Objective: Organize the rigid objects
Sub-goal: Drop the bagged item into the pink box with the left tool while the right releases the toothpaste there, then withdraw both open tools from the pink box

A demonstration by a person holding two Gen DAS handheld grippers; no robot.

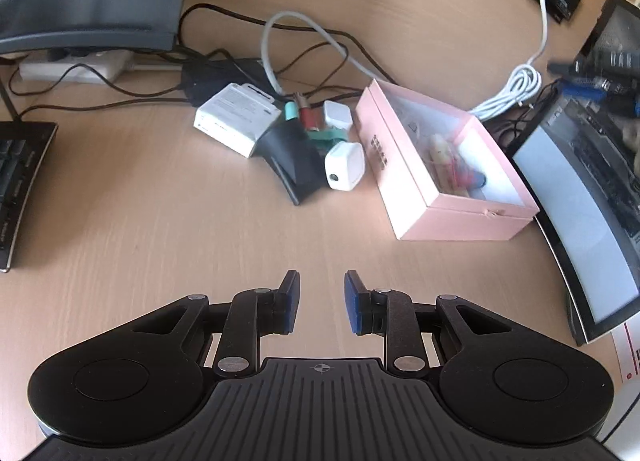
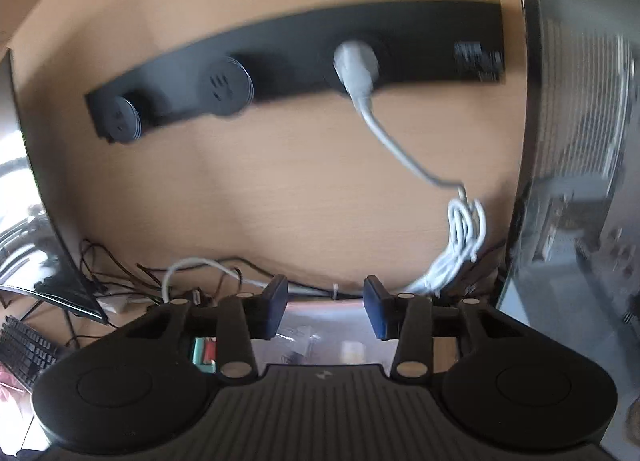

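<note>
Pink box (image 1: 444, 165) clear in left view only.

left claw (image 1: 322, 301): black, blue pads, silver screws | right claw (image 2: 326, 309): black ribbed body, blue pads

The pale wood-grain table (image 1: 120, 201) looks matt and smooth. The pink cardboard box (image 1: 436, 197) has a dull paper finish. The white plastic charger cube (image 1: 345, 166) is glossy, while the black plastic socket strip (image 2: 280, 61) appears matt.
</note>
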